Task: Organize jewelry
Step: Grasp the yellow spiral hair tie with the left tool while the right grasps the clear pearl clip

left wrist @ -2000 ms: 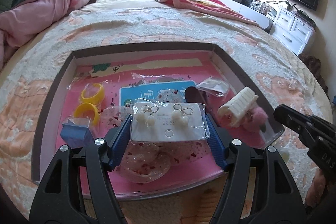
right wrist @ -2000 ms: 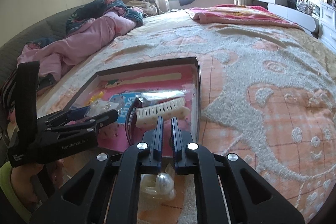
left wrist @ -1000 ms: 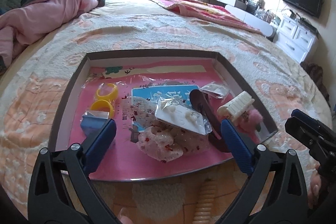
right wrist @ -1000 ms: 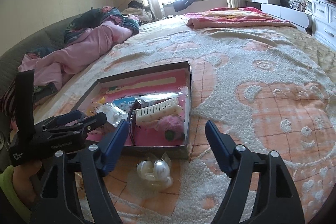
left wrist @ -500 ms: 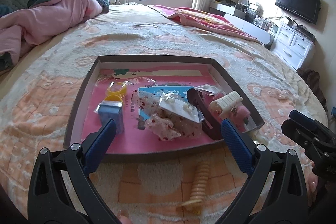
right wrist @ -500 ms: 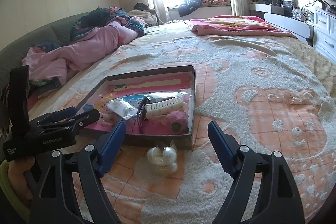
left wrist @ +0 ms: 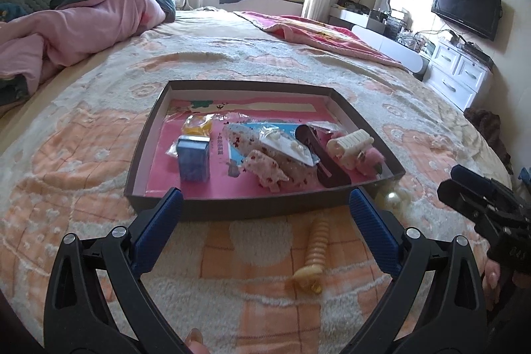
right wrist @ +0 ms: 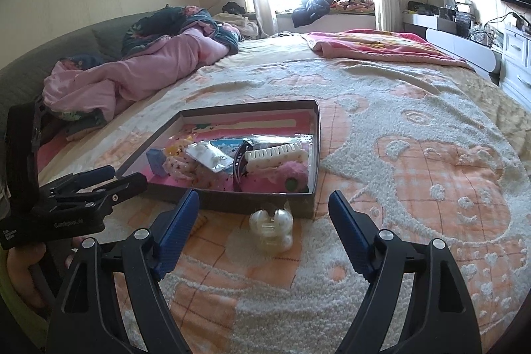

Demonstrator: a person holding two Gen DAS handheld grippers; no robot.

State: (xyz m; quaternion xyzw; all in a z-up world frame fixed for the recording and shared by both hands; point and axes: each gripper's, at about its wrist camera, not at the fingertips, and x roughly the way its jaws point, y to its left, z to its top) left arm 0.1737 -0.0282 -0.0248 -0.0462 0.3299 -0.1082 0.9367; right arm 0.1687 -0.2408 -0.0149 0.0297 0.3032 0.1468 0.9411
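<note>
Hovering over the orange-and-cream fleece blanket (left wrist: 83, 155), the left gripper (left wrist: 265, 231) has its blue-padded jaws spread wide, nothing between them. At its 12 o'clock: shallow dark cardboard tray with pink lining (left wrist: 146, 161). Inside, left to right: small blue box (left wrist: 193, 160), pale floral fabric scrunchie (left wrist: 265, 170), bagged pearl earring card (left wrist: 285, 146), dark brown hair clip (left wrist: 323, 168), cream claw clip (left wrist: 350, 143) on a pink fluffy piece (left wrist: 371, 156). On the blanket at 1 o'clock, outside the tray: ribbed cream-yellow hair clip (left wrist: 315, 249). Right gripper (right wrist: 264, 233) likewise wide open, empty; clear pearl-beaded claw clip (right wrist: 272, 226) lies between its tips, just beside the tray's near wall.
</note>
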